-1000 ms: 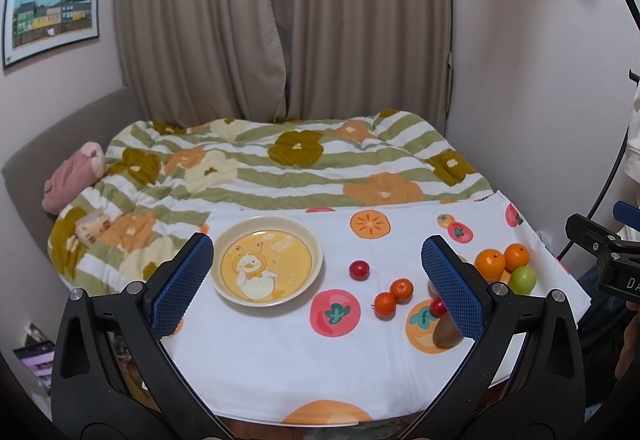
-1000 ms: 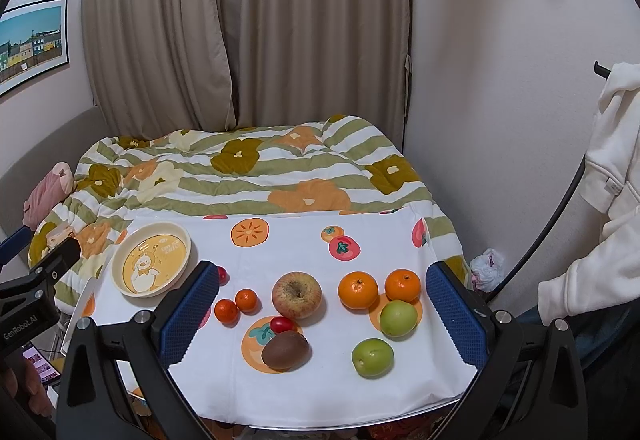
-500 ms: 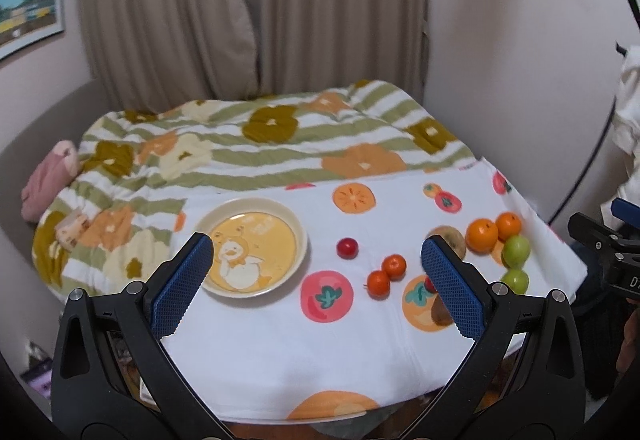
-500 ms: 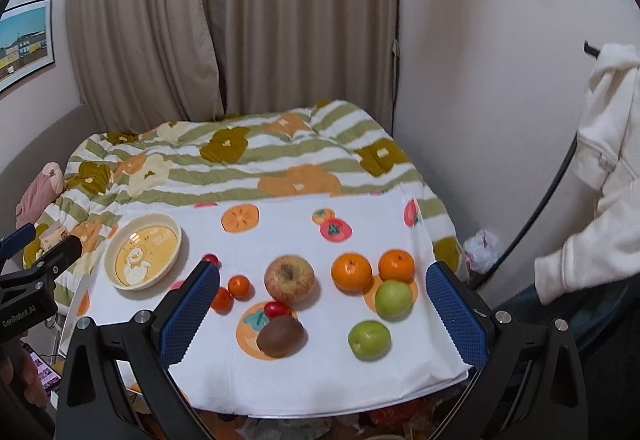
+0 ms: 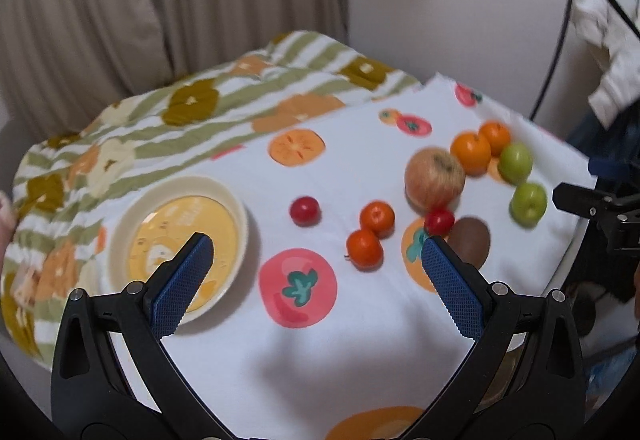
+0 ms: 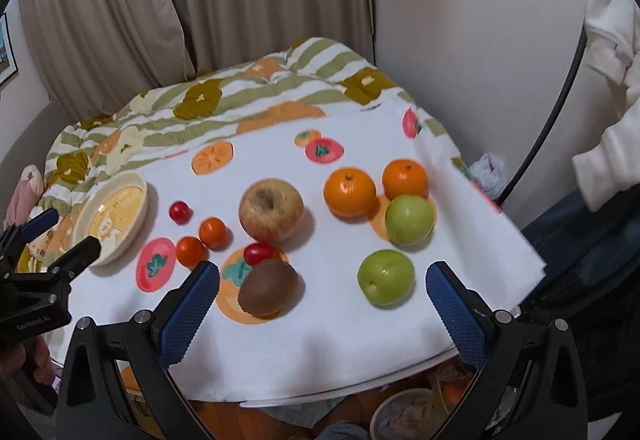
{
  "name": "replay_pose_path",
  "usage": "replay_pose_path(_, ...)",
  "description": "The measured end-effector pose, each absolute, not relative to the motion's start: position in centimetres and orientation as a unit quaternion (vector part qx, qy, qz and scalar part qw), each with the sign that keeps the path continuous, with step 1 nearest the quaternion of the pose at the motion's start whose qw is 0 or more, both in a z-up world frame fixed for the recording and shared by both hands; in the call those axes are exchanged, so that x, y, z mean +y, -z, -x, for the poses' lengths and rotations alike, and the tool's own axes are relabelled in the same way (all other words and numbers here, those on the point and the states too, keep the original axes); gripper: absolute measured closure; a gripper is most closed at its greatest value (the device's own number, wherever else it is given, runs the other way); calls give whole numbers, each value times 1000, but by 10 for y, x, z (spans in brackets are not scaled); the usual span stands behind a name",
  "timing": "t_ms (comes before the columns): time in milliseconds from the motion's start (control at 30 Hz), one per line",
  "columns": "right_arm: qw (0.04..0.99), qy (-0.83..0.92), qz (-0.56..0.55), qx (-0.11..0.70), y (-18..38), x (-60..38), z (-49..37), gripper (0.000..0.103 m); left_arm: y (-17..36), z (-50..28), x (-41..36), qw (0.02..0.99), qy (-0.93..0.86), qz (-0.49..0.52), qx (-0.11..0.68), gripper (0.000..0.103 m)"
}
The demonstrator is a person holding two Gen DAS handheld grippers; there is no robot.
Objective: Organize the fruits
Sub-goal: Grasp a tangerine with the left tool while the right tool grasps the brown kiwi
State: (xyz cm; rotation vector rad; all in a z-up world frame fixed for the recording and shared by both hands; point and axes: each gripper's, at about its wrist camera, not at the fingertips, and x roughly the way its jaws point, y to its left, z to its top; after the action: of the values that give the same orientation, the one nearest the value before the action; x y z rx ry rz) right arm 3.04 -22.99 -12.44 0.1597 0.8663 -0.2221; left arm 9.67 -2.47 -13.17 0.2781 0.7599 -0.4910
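**White fruit-print cloth, ten loose fruits, one plate: nothing yet gathered**

White cloth (image 6: 320, 328) covers the table; all positions are given from the apple (image 6: 271, 210).

- Right gripper (image 6: 322, 298): jaws spread wide, holding nothing, poised above the cloth's near edge between the kiwi and the near green fruit; probably lining up a first pick.
- Left gripper (image 5: 316, 276): likewise wide and empty, nearer than the apple and to its left, beside the plate; likely placed to serve that side.
- Kiwi (image 6: 269, 288): in front of the apple, brown; a red cherry tomato (image 6: 257, 253) sits between them, touching or nearly touching both.
- Green fruit, two (image 6: 386, 277) (image 6: 409, 219): right of the apple.
- Small orange fruit, two (image 6: 190, 250) (image 6: 213, 233): left of the apple, touching each other.
- Second cherry tomato (image 6: 179, 211): further left, alone.
- Plate (image 6: 132, 184): far left, cream rim, yellow centre, empty; presumably the destination.
- Oranges, two (image 6: 349, 192) (image 6: 405, 178): right and slightly beyond.
- Striped floral quilt (image 6: 208, 100): beyond everything, bunched against the curtain.
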Motion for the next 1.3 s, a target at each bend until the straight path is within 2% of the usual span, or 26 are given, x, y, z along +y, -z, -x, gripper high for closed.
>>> replay_pose_path(367,900,29,0,434,182,-205,-50,0,188,-122,-45,860,277,-164,395,1)
replay_pose_path(533,900,-10,13,435,197,-199,-60,0,203,-129,-57,850,288,-175,404,13)
replay_pose_path(833,890,-55,2,453,220,-199,-69,14,219,-135,-72,837,300,-188,416,37)
replay_pose_path(1000,886,-62,-18,459,227,-203,-70,14,225,-135,-79,831,305,-195,422,43)
replay_pose_path(1033,885,-63,-20,460,228,-203,-70,14,226,-136,-80,830,305,-196,423,49)
replay_pose_path(1133,882,-67,-19,466,229,-202,-72,22,230,-138,-82,827,303,-197,431,58)
replay_pose_path(1233,876,-72,-17,476,233,-202,-76,29,231,-139,-82,826,301,-197,433,61)
replay_pose_path(1300,876,-74,-15,476,233,-202,-75,30,231,-139,-82,826,301,-196,434,61)
